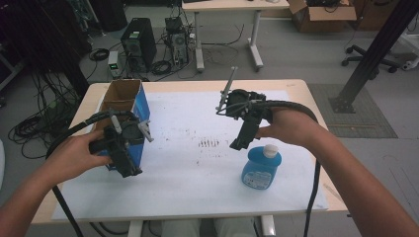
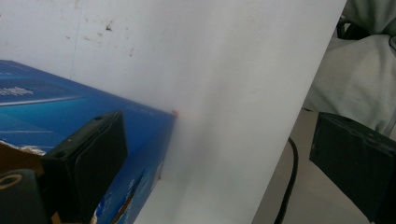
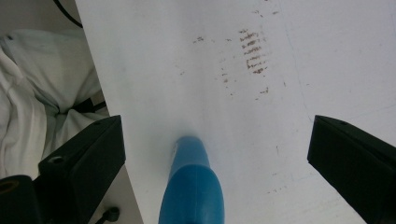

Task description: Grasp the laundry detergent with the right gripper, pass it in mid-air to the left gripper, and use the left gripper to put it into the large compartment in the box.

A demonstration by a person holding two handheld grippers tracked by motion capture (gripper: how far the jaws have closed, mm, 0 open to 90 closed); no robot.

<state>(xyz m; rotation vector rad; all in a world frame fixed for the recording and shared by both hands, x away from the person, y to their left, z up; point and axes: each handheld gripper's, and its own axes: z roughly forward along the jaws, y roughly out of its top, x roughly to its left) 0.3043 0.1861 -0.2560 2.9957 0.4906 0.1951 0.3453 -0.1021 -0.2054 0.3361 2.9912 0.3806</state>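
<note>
Bottle (image 1: 261,168) is the thing to watch, I'd say: blue, white cap, standing upright on the white table cover (image 1: 197,182) toward the near right, close to your edge. In the right gripper view it (image 3: 191,186) comes up from the bottom of frame, dead centre between the two black jaws, long axis running along the gripper's line of sight, so you're looking at it end-on. Your right gripper (image 1: 242,131) hangs just above and a touch behind it, jaws spread wide, nothing in them. That's clearly the nearer hand. My guess is the next move is a straight drop onto the body, and it looks lined up already; you'd mostly need to keep it centred so one jaw doesn't knock it over.

Over on the left, the blue cardboard box (image 1: 123,116) stands open-topped near the far left of the table. Your left gripper (image 1: 121,150) sits right against its near end. In the left gripper view one jaw overlaps the box's (image 2: 70,116) blue side, the other is way off past the table edge, so it's wide open, gripping nothing.
</note>
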